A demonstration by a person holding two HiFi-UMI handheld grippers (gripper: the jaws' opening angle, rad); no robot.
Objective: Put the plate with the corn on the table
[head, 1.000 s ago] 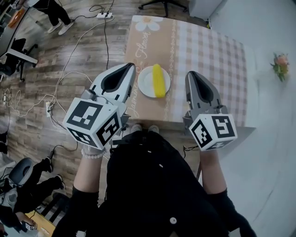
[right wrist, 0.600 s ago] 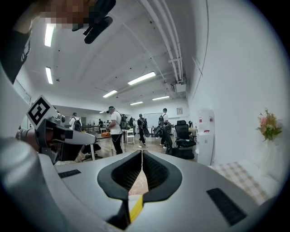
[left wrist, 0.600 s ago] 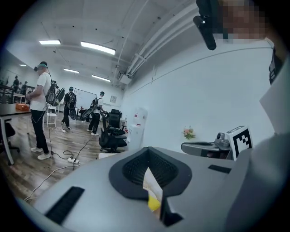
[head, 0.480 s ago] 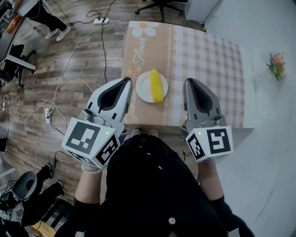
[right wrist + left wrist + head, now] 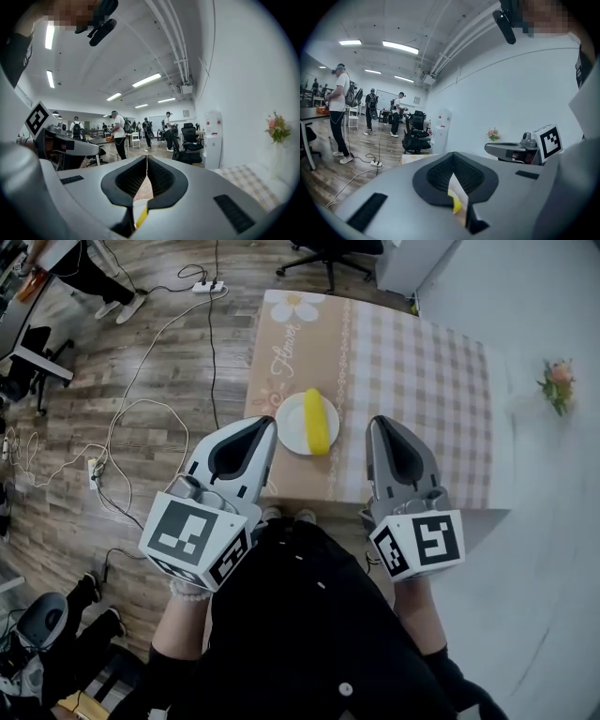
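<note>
A white plate (image 5: 292,424) with a yellow corn cob (image 5: 319,421) on it sits on the checked tablecloth of the table (image 5: 422,381), near the front edge. My left gripper (image 5: 265,424) hovers above the table's front left edge, just left of the plate, shut and empty. My right gripper (image 5: 375,421) hangs to the right of the plate, also shut and empty. In the left gripper view the left gripper (image 5: 452,154) has its jaws together, and a sliver of corn (image 5: 456,204) shows through the gap. In the right gripper view the right gripper (image 5: 146,157) is closed too.
A small bunch of flowers (image 5: 557,381) stands to the right of the table. Cables (image 5: 141,418) and a power strip (image 5: 208,285) lie on the wooden floor to the left. An office chair (image 5: 328,249) stands beyond the table. People (image 5: 340,112) stand farther off.
Both grippers have stayed shut and slid slightly lower in the head view, toward the body. The plate with the corn has not moved on the table.
</note>
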